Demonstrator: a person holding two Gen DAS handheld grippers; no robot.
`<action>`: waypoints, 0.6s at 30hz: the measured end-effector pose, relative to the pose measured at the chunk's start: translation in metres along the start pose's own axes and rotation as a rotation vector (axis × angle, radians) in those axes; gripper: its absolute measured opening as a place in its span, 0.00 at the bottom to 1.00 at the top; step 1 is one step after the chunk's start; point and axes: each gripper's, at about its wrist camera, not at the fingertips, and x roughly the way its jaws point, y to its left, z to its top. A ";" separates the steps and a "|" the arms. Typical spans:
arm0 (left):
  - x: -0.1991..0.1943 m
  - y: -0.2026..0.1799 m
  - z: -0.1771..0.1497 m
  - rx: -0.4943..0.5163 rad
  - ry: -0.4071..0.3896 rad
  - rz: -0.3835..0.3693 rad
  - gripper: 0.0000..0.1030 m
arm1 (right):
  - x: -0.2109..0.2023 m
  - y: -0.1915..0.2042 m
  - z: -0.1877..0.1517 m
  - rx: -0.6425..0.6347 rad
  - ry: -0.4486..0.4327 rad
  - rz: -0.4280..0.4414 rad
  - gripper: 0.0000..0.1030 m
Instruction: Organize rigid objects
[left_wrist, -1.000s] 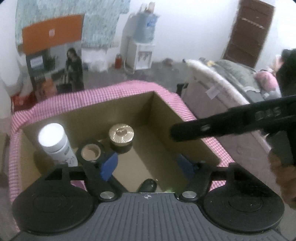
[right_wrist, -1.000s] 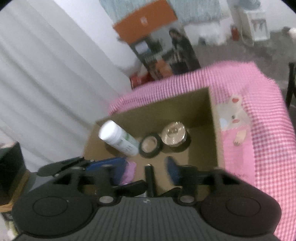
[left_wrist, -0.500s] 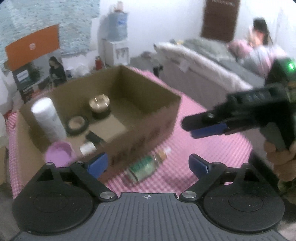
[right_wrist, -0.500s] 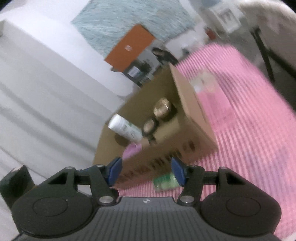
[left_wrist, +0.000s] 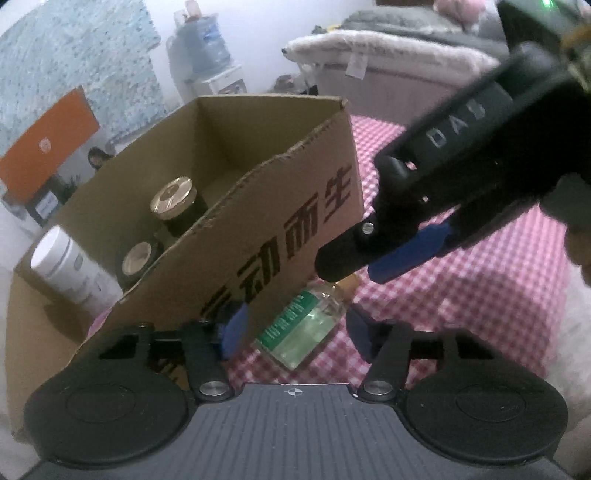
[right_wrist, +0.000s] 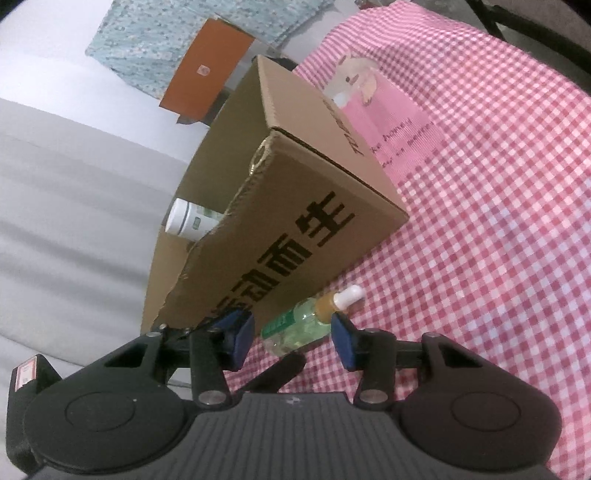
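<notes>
A clear green bottle (left_wrist: 301, 332) with a white dropper cap lies on its side on the pink checked cloth, against the front wall of a cardboard box (left_wrist: 295, 225). It also shows in the right wrist view (right_wrist: 306, 323). My left gripper (left_wrist: 295, 328) is open, its fingers on either side of the bottle. My right gripper (right_wrist: 291, 334) is open too, just short of the same bottle; it shows in the left wrist view (left_wrist: 388, 258). Inside the box stand a white bottle (left_wrist: 70, 267), a gold-lidded dark jar (left_wrist: 173, 203) and a small open jar (left_wrist: 138, 258).
The box (right_wrist: 295, 229) takes up the left part of the clothed table (right_wrist: 498, 221). A pink printed card (right_wrist: 384, 122) lies on the cloth beyond the box. A bed and a water dispenser (left_wrist: 203, 48) stand in the room behind.
Both grippers have pulled back out of the box and dropped down in front of it. They now close in on the green bottle lying on the cloth.
</notes>
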 end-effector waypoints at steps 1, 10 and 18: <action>0.002 -0.002 0.000 0.011 0.005 0.003 0.52 | 0.002 -0.001 0.001 -0.001 0.000 -0.003 0.47; -0.002 -0.010 0.000 -0.011 0.040 0.004 0.38 | 0.007 -0.013 0.008 -0.004 0.006 -0.006 0.47; -0.005 -0.008 0.006 -0.059 0.069 -0.042 0.40 | 0.009 -0.014 0.009 -0.029 0.017 -0.008 0.47</action>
